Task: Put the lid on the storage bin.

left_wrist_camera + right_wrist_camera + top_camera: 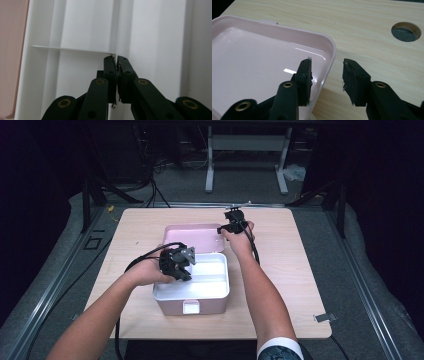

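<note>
Sitting mid-table, the pink box has its lid swung back. The left gripper pinches the white tray's divider; the right gripper, jaws apart, straddles the lid's rim, its lower edge hidden.

A pink box with a white divided tray inside is sitting open on the table, its pink lid lying flat just behind it.
</note>
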A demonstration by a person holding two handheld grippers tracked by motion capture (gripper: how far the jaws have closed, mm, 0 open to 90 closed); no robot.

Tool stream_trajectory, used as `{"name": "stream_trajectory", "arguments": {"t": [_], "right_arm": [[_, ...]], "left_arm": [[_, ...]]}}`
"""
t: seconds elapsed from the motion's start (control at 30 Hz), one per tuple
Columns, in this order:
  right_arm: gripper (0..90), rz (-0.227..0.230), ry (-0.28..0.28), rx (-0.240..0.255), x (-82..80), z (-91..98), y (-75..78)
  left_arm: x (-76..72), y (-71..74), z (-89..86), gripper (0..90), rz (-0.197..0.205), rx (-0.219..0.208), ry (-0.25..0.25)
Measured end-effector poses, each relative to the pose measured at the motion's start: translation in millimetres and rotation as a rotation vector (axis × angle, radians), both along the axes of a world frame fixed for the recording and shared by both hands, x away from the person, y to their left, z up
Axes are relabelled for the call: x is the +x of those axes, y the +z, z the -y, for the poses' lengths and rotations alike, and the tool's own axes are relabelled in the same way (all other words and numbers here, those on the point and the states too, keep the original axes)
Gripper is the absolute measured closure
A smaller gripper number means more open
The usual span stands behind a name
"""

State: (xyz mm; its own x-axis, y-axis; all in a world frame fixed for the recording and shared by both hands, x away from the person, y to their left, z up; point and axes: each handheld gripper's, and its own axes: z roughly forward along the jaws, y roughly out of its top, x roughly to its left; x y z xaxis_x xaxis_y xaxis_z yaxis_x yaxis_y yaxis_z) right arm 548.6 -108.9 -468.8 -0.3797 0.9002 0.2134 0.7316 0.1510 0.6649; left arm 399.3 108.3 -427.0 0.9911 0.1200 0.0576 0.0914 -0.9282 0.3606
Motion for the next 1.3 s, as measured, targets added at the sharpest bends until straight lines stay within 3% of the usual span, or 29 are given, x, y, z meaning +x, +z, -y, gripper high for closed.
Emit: {"name": "stream_trajectory", "arguments": {"t": [0.2,0.23,0.5,0.73,0.77,0.8,0.87,1.0,1.03,1.07,1.1,1.23,1.3], "right_arm": [[66.7,-0.023,0.004,0.012,2.8,0.4,-3.7],[71.9,-0.015,0.004,0.016,2.4,-0.3,-4.6],[73.7,-0.037,0.009,-0.006,-0.8,0.4,0.4],[75.2,-0.021,-0.014,-0.015,-2.7,3.4,3.9],[87.9,-0.012,-0.007,-0.014,-3.6,5.4,6.2],[90.0,0.024,-0.014,-0.017,-4.9,6.8,8.5],[90.0,0.024,-0.013,0.027,-5.5,12.1,14.3],[89.1,-0.031,0.000,0.011,-3.3,17.5,10.7],[81.0,-0.022,-0.020,0.017,-3.0,18.4,8.4],[81.0,-0.022,-0.020,0.017,-3.0,18.4,8.4],[71.7,0.001,-0.064,0.036,-3.0,20.8,5.1],[66.5,0.025,-0.095,0.053,-4.2,22.8,7.5],[65.2,0.019,-0.080,0.065,-3.2,21.5,9.0]], "left_arm": [[-0.2,0.0,-0.6,86.6,0.005,-0.002,-0.008],[-0.6,-0.2,-0.8,86.6,0.011,-0.006,-0.013],[0.8,0.1,0.2,86.4,0.015,-0.002,-0.030],[1.7,0.1,1.2,86.1,0.013,0.000,-0.025],[1.6,0.1,1.2,86.1,0.012,0.001,-0.023],[1.5,0.2,1.4,86.1,0.013,0.002,-0.024],[1.5,0.4,1.7,86.1,0.019,0.007,-0.028],[2.0,0.8,2.5,86.1,0.014,0.013,-0.030],[1.8,0.7,2.6,86.1,0.015,0.012,-0.029],[1.8,0.7,2.6,86.1,0.015,0.012,-0.029],[1.6,0.7,2.5,86.1,0.018,0.012,-0.029],[2.0,0.7,2.4,86.1,0.011,0.012,-0.029],[2.1,0.7,2.4,86.1,0.011,0.012,-0.028]]}}
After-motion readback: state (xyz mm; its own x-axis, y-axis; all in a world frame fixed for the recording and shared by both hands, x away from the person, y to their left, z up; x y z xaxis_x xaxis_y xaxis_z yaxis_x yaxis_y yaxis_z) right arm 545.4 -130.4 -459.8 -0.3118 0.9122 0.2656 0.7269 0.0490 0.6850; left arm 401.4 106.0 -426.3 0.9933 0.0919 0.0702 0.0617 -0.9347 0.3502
